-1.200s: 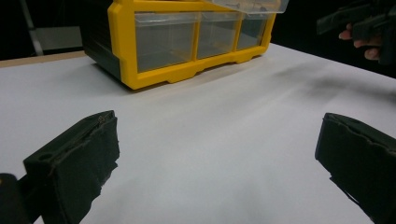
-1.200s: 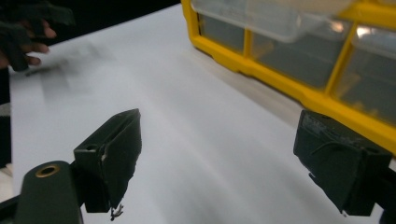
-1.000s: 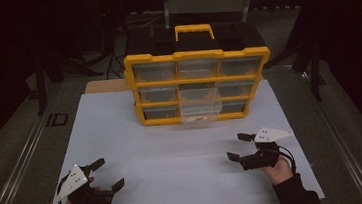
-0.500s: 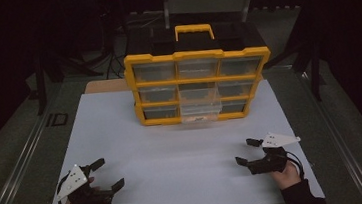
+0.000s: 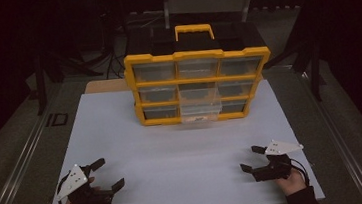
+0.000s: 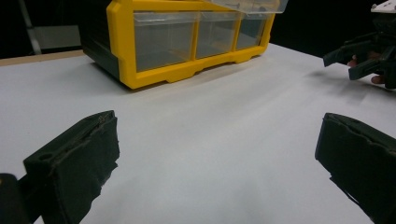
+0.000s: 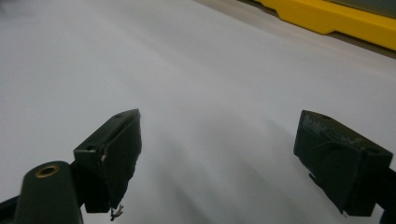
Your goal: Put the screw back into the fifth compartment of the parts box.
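- the yellow drawer box (image 5: 199, 85) stands at the far side of the white table (image 5: 174, 158), well apart from both hands.
- one clear drawer (image 5: 200, 111) in the bottom row, the middle one, sticks out a little toward the person. the other drawers look pushed in.
- something small may lie inside that drawer, but it is too blurry to tell.
- the left gripper (image 5: 106, 174) rests low near the front edge of the table, its jaws wide apart and holding nothing.
- the right gripper (image 5: 253, 158) sits near the front edge too, jaws wide apart and empty.
- it looks like the work with the drawer is not finished: the drawer is out and nobody is touching it.
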